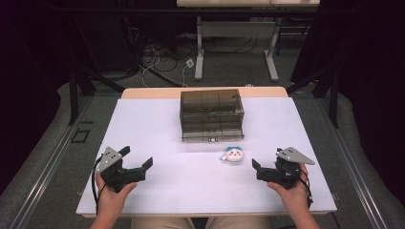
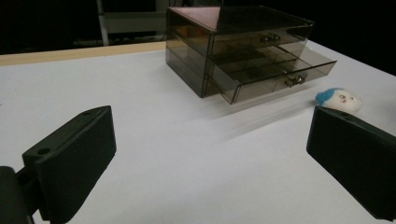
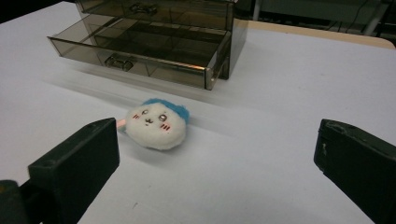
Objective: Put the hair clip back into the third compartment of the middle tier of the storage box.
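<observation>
- The small plush toy (image 1: 232,154) lies on the white table (image 1: 157,129), just in front of the smoky drawer box (image 1: 211,114), whose bottom drawer (image 3: 140,53) stands pulled out toward the near edge.
- The right gripper (image 1: 265,171) is held near the table's right near corner, jaws spread wide and holding nothing; the toy lies to its left and slightly farther away, close by.
- The left gripper (image 1: 138,160) is likewise released and empty, well apart from the toy on the left side.
- The right hand is clearly nearer, so the pick-up likely falls to it.
- In the right gripper view the toy (image 3: 155,123) sits left of centre between the jaws, its long axis running roughly across them.
</observation>
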A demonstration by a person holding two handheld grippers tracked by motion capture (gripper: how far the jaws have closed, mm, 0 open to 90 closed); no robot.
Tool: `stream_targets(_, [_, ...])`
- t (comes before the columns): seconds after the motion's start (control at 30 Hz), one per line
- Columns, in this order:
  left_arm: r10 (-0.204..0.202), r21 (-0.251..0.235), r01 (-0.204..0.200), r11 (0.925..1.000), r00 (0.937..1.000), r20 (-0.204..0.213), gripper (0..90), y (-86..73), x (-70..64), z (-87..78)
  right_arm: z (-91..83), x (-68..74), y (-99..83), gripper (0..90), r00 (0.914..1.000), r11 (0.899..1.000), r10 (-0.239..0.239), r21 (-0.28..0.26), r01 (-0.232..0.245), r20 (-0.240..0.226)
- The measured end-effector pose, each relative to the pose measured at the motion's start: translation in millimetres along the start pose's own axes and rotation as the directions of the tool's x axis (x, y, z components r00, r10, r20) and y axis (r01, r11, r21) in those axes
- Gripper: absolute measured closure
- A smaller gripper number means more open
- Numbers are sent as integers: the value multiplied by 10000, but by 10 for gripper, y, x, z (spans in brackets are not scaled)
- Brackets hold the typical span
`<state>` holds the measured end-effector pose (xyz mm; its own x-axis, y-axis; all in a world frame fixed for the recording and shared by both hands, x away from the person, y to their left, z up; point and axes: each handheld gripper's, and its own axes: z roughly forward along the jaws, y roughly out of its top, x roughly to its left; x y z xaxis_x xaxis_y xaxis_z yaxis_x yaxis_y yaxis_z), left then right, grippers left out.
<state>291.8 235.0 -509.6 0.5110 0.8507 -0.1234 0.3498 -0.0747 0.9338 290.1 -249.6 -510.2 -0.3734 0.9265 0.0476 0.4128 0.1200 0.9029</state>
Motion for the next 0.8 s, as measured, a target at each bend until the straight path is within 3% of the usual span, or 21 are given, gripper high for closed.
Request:
stream_targets(0.2, [-40,395,46,9992,9999,-158,12,-40,-2,26,80,-1,38,0,9998,9995,89,293,-83,-191])
stream_targets(0.23, [201,613,-187,9979,9996,-213,8,-42,14,16,104,4,39,0,9996,9996,126,264,-119,-268])
stream_targets(0.47, [47,692,-20,9976,9992,-394,5,-73,15,13,186,93,71,0,9986,9985,-162,518,188,-505])
stream_targets(0.6, [25,676,3,9977,9991,-421,4,-76,14,4,216,129,102,0,9973,9974,132,711,-81,-716])
stream_targets(0.8, [216,909,-163,9957,9981,-571,4,-84,18,7,275,173,142,0,9966,9951,133,988,-52,-816])
